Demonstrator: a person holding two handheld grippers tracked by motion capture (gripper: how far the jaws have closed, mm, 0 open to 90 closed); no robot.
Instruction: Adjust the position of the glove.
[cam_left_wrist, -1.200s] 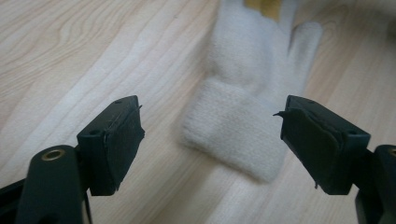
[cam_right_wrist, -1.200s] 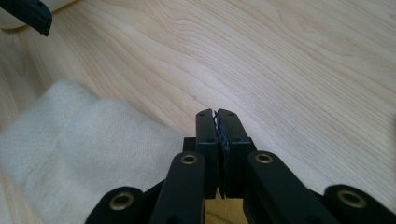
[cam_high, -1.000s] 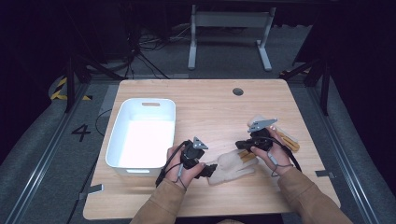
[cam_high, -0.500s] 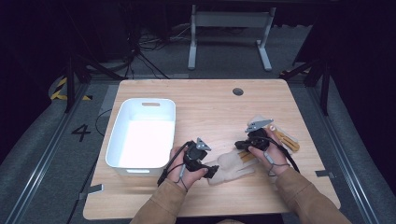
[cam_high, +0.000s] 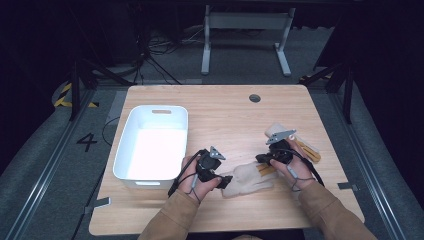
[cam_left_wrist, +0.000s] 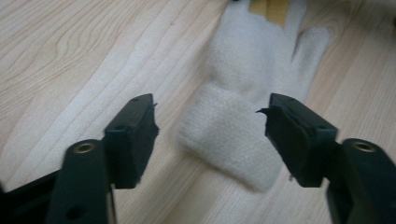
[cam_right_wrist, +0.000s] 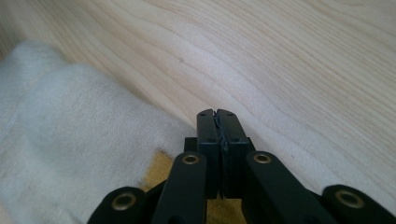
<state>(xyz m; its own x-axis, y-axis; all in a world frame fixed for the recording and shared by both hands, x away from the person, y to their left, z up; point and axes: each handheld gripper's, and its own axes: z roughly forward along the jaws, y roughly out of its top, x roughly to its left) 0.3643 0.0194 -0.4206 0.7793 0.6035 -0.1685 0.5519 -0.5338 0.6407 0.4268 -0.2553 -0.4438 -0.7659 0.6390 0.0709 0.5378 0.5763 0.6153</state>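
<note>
Straddling cuff of cream knit glove (cam_left_wrist: 243, 135) with left gripper (cam_left_wrist: 210, 135), jaws wide apart, not yet touching; glove flat on table (cam_high: 225, 120) between hands; right gripper (cam_right_wrist: 218, 122) jaws pressed together, empty, beside glove fingers; soft, light, floppy; best pinched at thick cuff.

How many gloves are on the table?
2: one cream glove lies between the two grippers; a second glove lies behind the right gripper, partly hidden. More may be hidden underneath.
</note>
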